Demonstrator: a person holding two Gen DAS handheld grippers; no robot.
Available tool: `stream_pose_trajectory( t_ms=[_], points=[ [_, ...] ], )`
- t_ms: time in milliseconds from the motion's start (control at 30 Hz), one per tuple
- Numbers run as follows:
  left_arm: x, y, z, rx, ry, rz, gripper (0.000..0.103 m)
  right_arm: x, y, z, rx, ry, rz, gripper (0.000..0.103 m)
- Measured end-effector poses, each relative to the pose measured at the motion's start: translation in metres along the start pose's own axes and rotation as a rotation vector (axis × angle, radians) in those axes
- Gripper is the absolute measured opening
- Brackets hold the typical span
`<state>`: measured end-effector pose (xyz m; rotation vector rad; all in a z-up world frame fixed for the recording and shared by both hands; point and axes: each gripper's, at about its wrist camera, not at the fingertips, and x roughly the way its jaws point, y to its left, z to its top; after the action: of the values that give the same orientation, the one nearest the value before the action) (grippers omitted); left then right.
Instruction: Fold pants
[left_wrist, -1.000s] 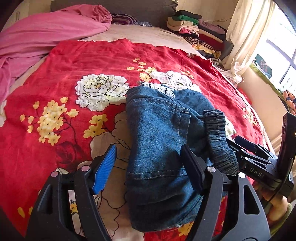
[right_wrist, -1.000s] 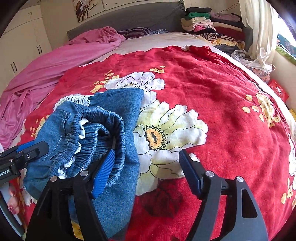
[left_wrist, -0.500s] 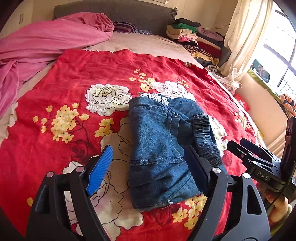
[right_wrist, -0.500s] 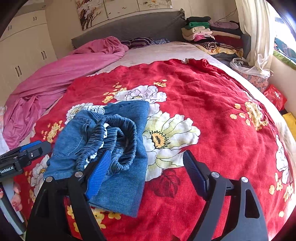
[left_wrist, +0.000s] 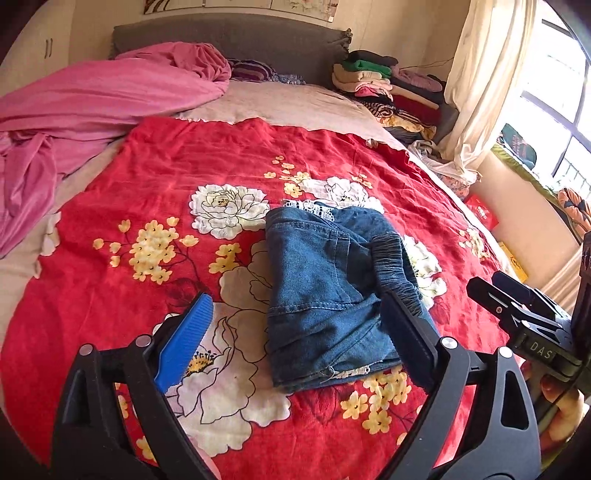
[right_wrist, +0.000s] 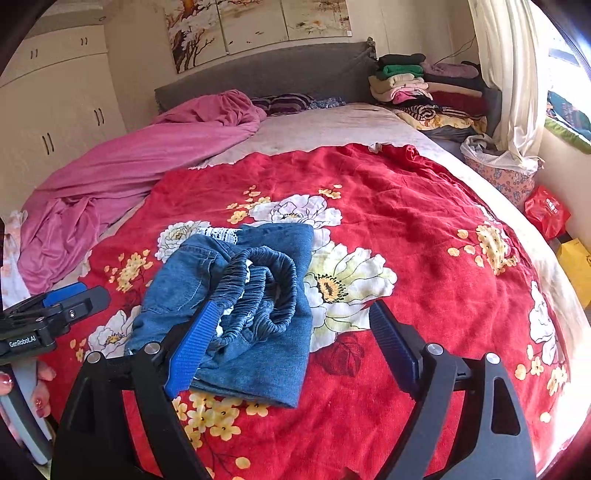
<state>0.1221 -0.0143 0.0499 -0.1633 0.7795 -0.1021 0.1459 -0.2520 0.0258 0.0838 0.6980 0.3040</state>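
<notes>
Red floral quilt (left_wrist: 155, 177) covers most of the bed, and everything else sits relative to it. Beyond its far edge you have the grey headboard (right_wrist: 280, 70); a pink sheet (left_wrist: 96, 99) is bunched past its far left corner, and a stack of clothes (right_wrist: 417, 88) is piled past its far right corner by the curtain (left_wrist: 487, 74).

Near the quilt's middle, toward your edge, lie the jeans (left_wrist: 325, 280) — folded into a compact bundle, the elastic waistband (right_wrist: 266, 288) on top and a strip of white lace peeking out at the far end.

Your left gripper (left_wrist: 299, 343) hangs above the quilt's near edge with its jaws spread wide, holding nothing. Your right gripper (right_wrist: 291, 339) is likewise wide apart and empty — its blue pad (right_wrist: 192, 347) overlaps the jeans' near corner in view, though contact cannot be judged.
</notes>
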Motion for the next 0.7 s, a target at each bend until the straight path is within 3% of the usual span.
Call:
stream_pose_trajectory(
  t_ms=[233,700],
  points=[
    [-0.024,-0.005,-0.002,0.014,-0.041,0.003,0.093,-0.028,0.007,0.000,-0.023,-0.045,-0.006,0.091],
    [-0.065,-0.008,-0.019,0.024,-0.087,0.012,0.093,-0.082,0.021,-0.005,-0.039,-0.122,0.007,0.094]
  ],
)
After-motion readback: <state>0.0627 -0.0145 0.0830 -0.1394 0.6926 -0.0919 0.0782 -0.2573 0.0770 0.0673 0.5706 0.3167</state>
